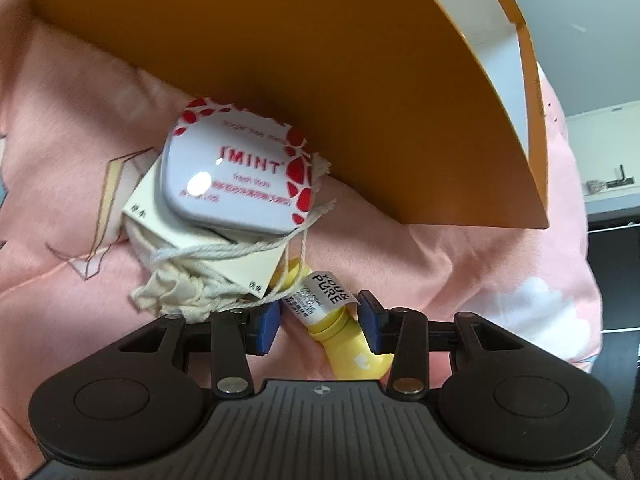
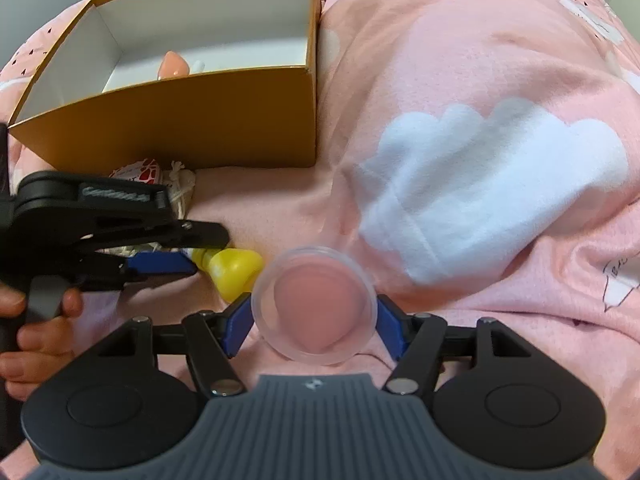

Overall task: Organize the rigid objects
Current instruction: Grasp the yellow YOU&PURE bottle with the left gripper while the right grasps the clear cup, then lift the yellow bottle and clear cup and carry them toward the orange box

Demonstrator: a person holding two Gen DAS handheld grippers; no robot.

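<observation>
A small yellow bottle with a white label lies on the pink blanket between the blue pads of my left gripper. It sits close to the right pad, with a gap at the left pad, so the gripper is open. The right wrist view shows the same left gripper over the bottle. My right gripper is shut on a clear round case holding a pink sponge, one pad on each side of its rim. A white and red mint tin rests on a cream drawstring pouch.
An open orange box with a white inside stands on the blanket just behind the tin and pouch, its wall close ahead. A peach-coloured object lies inside. A person's hand grips the left handle. Pink blanket spreads to the right.
</observation>
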